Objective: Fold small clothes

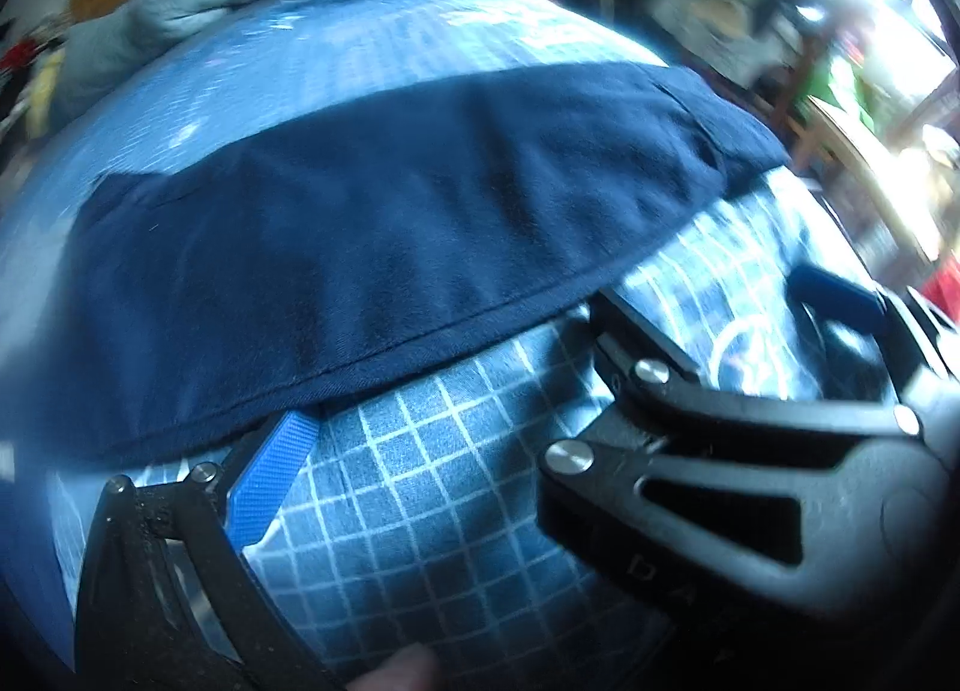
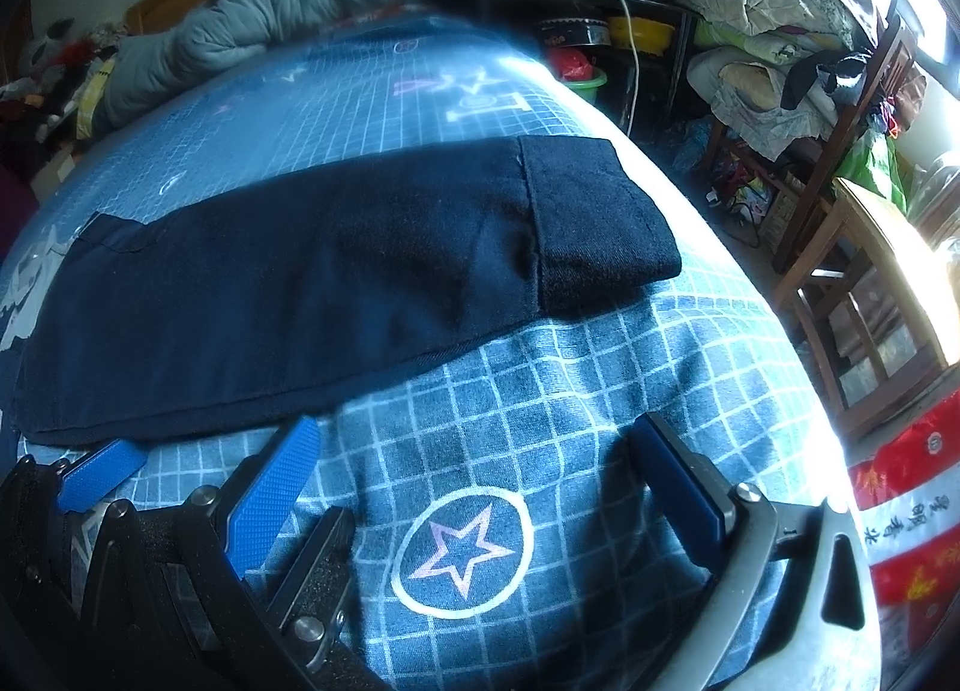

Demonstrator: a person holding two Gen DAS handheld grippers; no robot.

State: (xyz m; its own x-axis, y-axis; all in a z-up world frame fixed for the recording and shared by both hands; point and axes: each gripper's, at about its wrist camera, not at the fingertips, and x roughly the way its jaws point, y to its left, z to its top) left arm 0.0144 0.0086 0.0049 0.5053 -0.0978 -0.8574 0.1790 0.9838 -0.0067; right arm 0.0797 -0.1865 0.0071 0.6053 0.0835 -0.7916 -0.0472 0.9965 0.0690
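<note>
Here the navy garment (image 2: 312,283) lies flat, part-folded, across mid-frame on the gridded bedsheet (image 2: 540,391), both the left gripper (image 2: 180,475) and right gripper (image 2: 474,481) spread and empty below its near hem, so next probably pinching that hem for another fold.

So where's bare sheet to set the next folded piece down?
Free: the blue grid-print bedsheet between the dark navy folded garment and the right gripper, around the circled star print; also beyond the garment, before the grey quilt. Crowded: the floor clutter right of the bed.
</note>
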